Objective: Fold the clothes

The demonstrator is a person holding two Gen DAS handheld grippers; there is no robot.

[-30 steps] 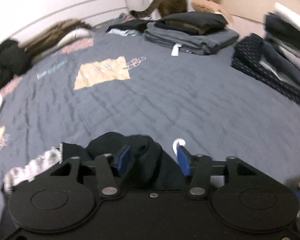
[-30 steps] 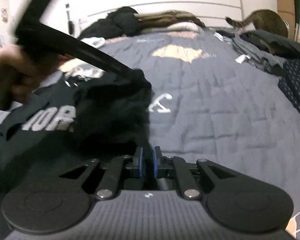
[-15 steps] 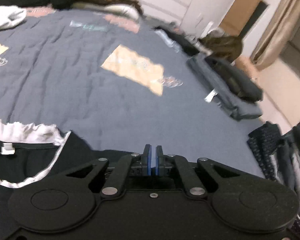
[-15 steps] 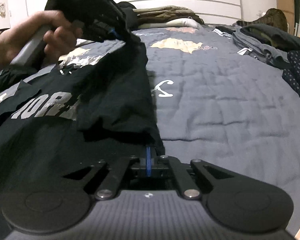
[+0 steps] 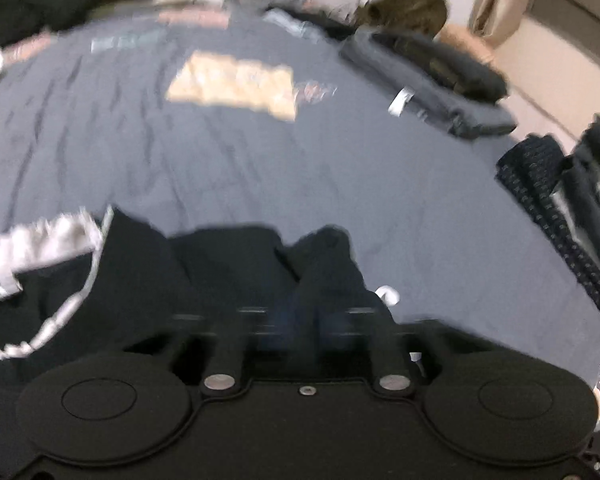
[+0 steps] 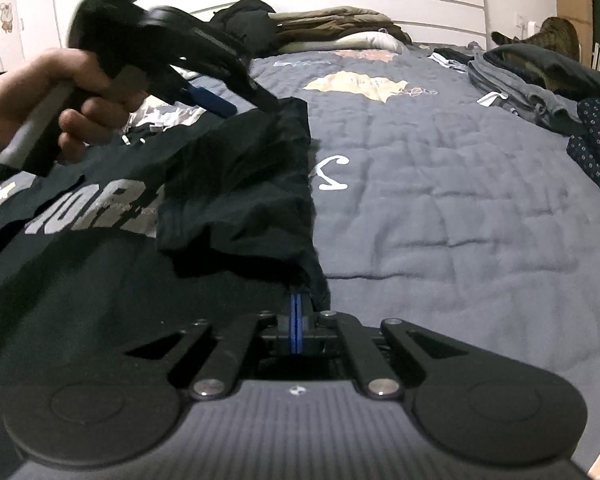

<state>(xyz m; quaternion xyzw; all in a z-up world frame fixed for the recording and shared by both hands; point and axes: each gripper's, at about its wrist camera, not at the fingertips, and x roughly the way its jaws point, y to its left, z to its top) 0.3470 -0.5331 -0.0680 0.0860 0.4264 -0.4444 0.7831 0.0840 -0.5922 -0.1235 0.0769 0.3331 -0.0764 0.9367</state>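
Note:
A black T-shirt point(image 6: 236, 184) with grey lettering lies on the grey quilt point(image 6: 440, 200), its right side folded over onto the print. My right gripper point(image 6: 296, 300) is shut on the shirt's near edge at the fold line. A hand holds my left gripper point(image 6: 240, 102) over the far end of the fold; its blue pad and other finger stand apart, tips at the cloth. In the blurred left wrist view, the left gripper point(image 5: 304, 320) looks open over a bunched black fold of the T-shirt point(image 5: 220, 264). The shirt's white collar point(image 5: 40, 240) lies to its left.
A stack of folded dark clothes point(image 6: 532, 80) sits at the far right of the bed, with a cat point(image 6: 556, 36) behind it. A navy patterned garment point(image 6: 596, 140) lies at the right edge. Loose clothes point(image 6: 324, 28) are piled against the headboard.
The left gripper, shut half a second ago, has opened over the shirt's folded shoulder and its view has swung. The right gripper has stayed shut on the shirt's edge.

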